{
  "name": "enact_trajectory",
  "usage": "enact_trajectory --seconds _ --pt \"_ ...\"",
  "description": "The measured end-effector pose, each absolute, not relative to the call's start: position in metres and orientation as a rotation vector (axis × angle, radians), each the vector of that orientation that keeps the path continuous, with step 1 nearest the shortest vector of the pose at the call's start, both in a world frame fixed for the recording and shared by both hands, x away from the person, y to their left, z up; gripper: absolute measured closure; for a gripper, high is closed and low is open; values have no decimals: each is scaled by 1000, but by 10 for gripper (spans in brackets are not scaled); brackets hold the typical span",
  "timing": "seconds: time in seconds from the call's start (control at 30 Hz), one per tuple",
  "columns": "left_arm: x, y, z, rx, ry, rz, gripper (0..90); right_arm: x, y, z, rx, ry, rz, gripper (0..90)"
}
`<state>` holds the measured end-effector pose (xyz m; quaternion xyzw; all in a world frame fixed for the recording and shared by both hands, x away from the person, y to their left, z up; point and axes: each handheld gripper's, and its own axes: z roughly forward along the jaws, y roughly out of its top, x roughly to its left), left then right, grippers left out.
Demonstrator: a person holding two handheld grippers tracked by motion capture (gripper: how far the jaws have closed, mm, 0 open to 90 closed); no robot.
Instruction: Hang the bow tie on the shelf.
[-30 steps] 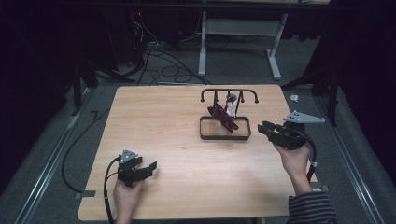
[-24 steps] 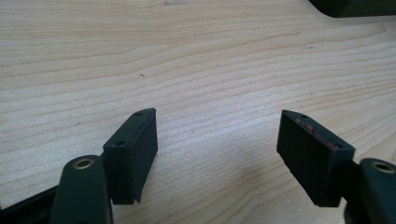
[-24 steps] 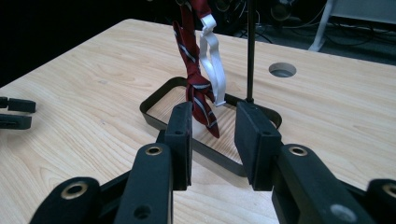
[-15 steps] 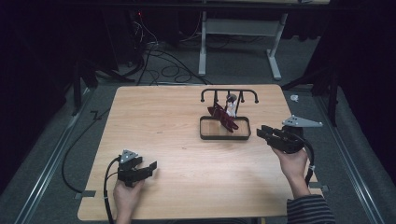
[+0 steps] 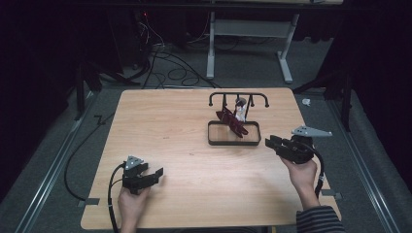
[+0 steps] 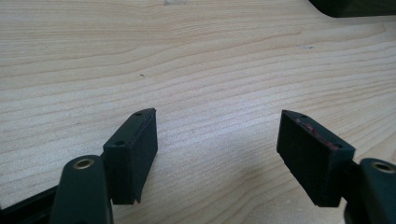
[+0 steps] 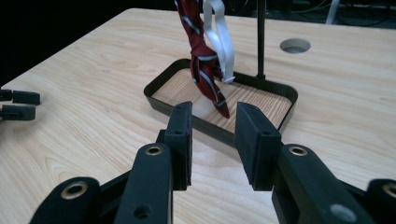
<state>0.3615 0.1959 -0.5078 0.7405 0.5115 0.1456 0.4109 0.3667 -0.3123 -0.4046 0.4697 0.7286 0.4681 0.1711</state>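
Right gripper [image 5: 273, 142] hangs at about four o'clock on the table [image 5: 170, 121], its jaws pointed at the black tray [image 5: 233, 142] and parted by a narrow gap with nothing between them. The dark red striped tie [image 7: 201, 56] hangs from the black stand [image 5: 238, 96] over that tray, its tip [image 7: 223, 111] dangling just inside the near rim, with a white loop [image 7: 223, 42] draped right beside it. In the right gripper view the tie's tip sits almost dead centre between the jaws, so the line looks good. The left gripper [image 5: 151, 174] rests at seven o'clock, jaws spread wide over bare wood, well apart from the action. To do this reach well, I'd say: open a touch wider, come in over the tray's rim rather than clipping it, and pinch the tie alone above its tip, keeping the white loop out of the bite. A snagged loop could drag the whole stand.
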Motion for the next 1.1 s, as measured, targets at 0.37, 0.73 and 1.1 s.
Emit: enact_trajectory --seconds 0.37,0.73,1.1 --pt "361 196 -508 1862 1288 366 295 365 -311 -419 1365 2087 1340 690" --pt "361 196 -508 1863 1288 366 295 362 -311 -433 1396 2098 1341 690" --pt "361 196 -508 1863 1288 365 295 362 -308 -447 1429 2110 1337 689"
